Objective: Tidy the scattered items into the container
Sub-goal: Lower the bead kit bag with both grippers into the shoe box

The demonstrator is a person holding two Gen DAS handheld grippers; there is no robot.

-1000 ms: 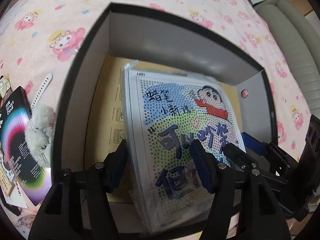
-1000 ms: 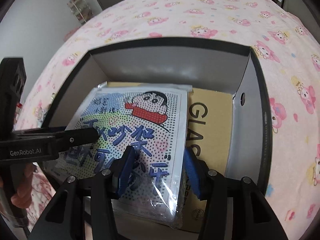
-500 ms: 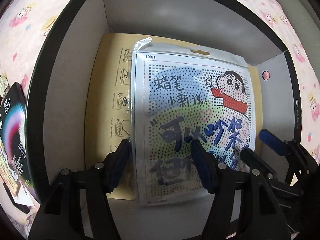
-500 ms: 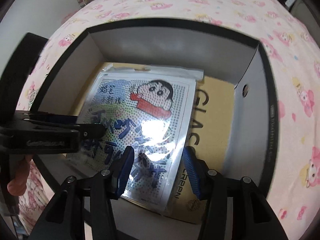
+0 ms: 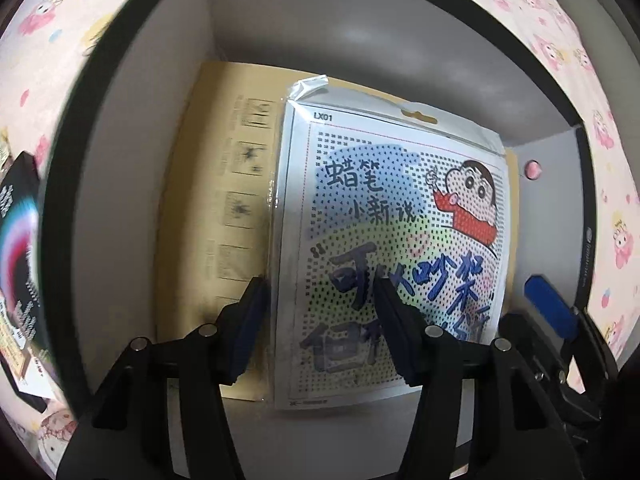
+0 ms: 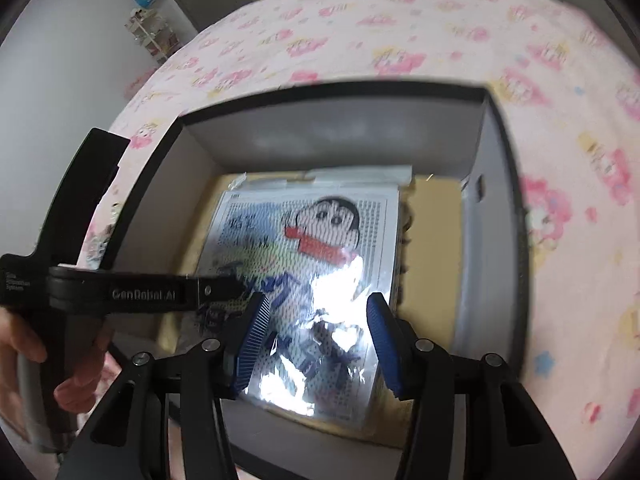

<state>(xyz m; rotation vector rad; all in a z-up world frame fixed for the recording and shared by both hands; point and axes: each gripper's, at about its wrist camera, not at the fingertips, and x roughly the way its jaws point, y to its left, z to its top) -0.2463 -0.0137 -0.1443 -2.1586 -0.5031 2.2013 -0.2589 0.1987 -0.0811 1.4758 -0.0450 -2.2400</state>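
While its jaws narrow with nothing clamped between them, the left gripper (image 5: 320, 328) hangs over the cartoon packet (image 5: 392, 240); right gripper (image 6: 316, 344), at four o'clock, stands apart, empty. Packet lies flat on brown cardboard (image 5: 224, 208) inside grey box (image 5: 312, 28), on pink bedspread (image 6: 400, 28).

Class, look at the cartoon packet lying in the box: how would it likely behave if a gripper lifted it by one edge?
The cartoon packet is flat and thin, so it would probably sag. Its glossy plastic sleeve shows glare in the right wrist view, so it may slip between pads. It looks light.
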